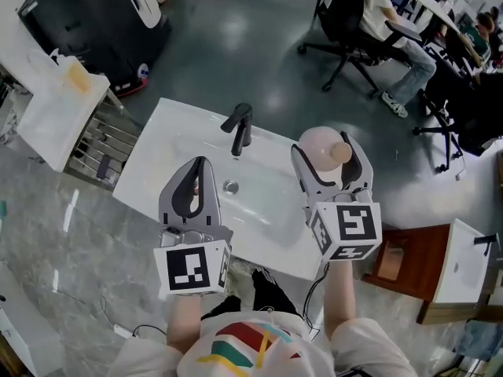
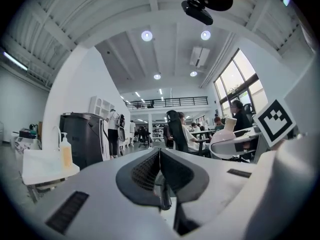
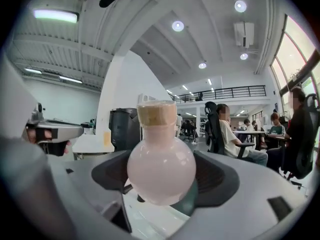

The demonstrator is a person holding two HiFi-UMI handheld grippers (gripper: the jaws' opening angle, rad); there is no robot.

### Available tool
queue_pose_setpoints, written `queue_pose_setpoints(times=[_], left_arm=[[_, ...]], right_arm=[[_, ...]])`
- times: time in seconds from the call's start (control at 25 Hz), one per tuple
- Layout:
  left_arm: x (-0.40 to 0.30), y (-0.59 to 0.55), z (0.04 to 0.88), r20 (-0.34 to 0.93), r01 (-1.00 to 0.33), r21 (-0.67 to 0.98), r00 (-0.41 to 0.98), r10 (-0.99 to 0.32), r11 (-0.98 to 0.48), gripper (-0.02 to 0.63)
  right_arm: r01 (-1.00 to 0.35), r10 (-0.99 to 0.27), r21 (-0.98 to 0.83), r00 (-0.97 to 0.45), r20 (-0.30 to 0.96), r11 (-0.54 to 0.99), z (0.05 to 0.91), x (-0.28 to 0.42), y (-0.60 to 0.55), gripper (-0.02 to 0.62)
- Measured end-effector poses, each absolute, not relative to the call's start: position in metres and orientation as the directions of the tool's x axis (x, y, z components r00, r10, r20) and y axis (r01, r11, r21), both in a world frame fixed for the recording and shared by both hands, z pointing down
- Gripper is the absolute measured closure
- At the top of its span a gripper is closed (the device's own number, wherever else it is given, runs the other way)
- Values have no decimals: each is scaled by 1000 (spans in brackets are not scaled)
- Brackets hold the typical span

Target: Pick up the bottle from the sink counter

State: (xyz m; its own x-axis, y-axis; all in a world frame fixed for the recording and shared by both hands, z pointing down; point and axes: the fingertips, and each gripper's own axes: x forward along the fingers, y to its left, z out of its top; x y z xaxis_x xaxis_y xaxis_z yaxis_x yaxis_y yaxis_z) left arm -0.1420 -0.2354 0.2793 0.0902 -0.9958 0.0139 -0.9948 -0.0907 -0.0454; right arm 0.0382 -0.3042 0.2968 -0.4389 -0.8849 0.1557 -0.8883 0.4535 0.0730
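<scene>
A round pale-pink bottle (image 1: 318, 143) with a cork stopper sits between the jaws of my right gripper (image 1: 326, 152), which is shut on its belly over the right end of the white sink counter (image 1: 169, 128). In the right gripper view the bottle (image 3: 161, 170) stands upright and fills the gap of the right gripper (image 3: 161, 176), with white counter showing below its underside. My left gripper (image 1: 200, 165) hangs over the basin, jaws shut on nothing. The left gripper view shows the left gripper (image 2: 159, 153) with its jaws pressed together, and the bottle (image 2: 223, 134) off to the right.
A black faucet (image 1: 240, 129) rises at the back of the basin, with the drain (image 1: 230, 186) below it. A white cabinet (image 1: 55, 108) stands left, a wooden stand (image 1: 413, 261) and a small sink (image 1: 465, 265) right. Office chairs with seated people (image 1: 393, 30) are behind.
</scene>
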Motion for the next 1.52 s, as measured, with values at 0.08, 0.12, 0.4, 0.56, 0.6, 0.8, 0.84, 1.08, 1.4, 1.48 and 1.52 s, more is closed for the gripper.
queue_pose_setpoints(times=[0.08,0.12,0.4,0.56,0.6,0.8,0.84,1.08,1.4,1.48,1.52], left_arm=[[-153,-226,259,-43,-997,-52,61,-997,-59,588],[-159,-221,252,-57,-998,-51,45,-997,-42,588],[-205,-165,231,-30,-998,-46,-43,-999,45,588],[-220,-130,211,-107,-994,-61,-87,-991,94,588],[-224,-121,208,-120,-993,-60,-96,-988,104,588],[-240,-87,201,-141,-987,-55,-143,-980,152,588],[-242,-82,200,-140,-986,-56,-151,-979,160,588],[-245,-63,203,-146,-981,-71,-167,-975,178,588],[-241,-58,199,-166,-982,-82,-153,-974,168,588],[-240,-58,199,-165,-983,-81,-151,-975,166,588],[-239,-58,200,-166,-983,-81,-149,-975,164,588]], right_arm=[[-870,-869,54,-483,108,490,272,20,-289,213],[-860,-860,42,-504,86,508,262,10,-281,213],[-778,-779,53,-627,0,626,227,-69,-205,213],[-723,-724,73,-690,-18,687,219,-100,-167,213],[-712,-712,68,-702,-21,699,217,-106,-159,213],[-674,-674,58,-739,-31,736,213,-124,-126,212],[-668,-667,62,-744,-32,742,212,-127,-121,213],[-631,-631,86,-775,-35,771,214,-142,-97,213],[-616,-617,107,-786,-23,780,217,-149,-84,212],[-616,-617,109,-787,-26,780,216,-149,-84,212],[-616,-617,111,-786,-28,780,215,-148,-83,212]])
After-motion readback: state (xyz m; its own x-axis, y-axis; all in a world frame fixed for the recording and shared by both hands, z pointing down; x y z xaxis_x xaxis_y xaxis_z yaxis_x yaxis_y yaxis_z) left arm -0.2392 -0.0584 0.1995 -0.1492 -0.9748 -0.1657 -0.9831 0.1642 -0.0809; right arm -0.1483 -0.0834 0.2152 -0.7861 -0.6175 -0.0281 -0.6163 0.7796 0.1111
